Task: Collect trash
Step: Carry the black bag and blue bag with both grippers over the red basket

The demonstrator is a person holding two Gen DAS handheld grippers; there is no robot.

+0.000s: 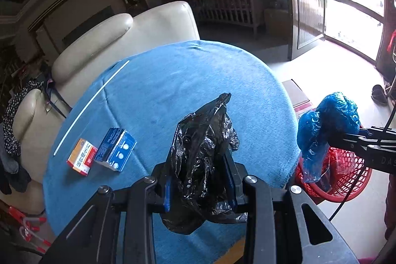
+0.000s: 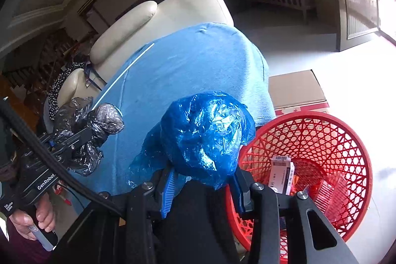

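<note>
Far left on the blue-covered bench, two pieces of trash wait untouched — an orange-and-white carton and, just beside it, a blue box, with a thin white stick lying along the cloth behind them.

Centre now: the left gripper is clenched on a crumpled black plastic bag, the bag bunched up between the blue pads and held above the bench, spilling out over and under the jaws.

Further right, the right gripper is grasping a wad of blue plastic bag, carried off the bench's edge and close beside the rim of the red mesh basket on the floor. In that basket a white box already lies, with something clear next to it — too hazy to name.

So the step in hand looks like the carry: both bags picked, neither dropped yet. The blue one is nearest home — it wants a short shift rightward over the basket's mouth, then a release so the wad falls inside, not onto the rim. The black bag has farther to go, across the bench corner. Light, springy film, this — it may cling to a pad on release, so a clean, wide let-go is called for. Then back for the two boxes.
</note>
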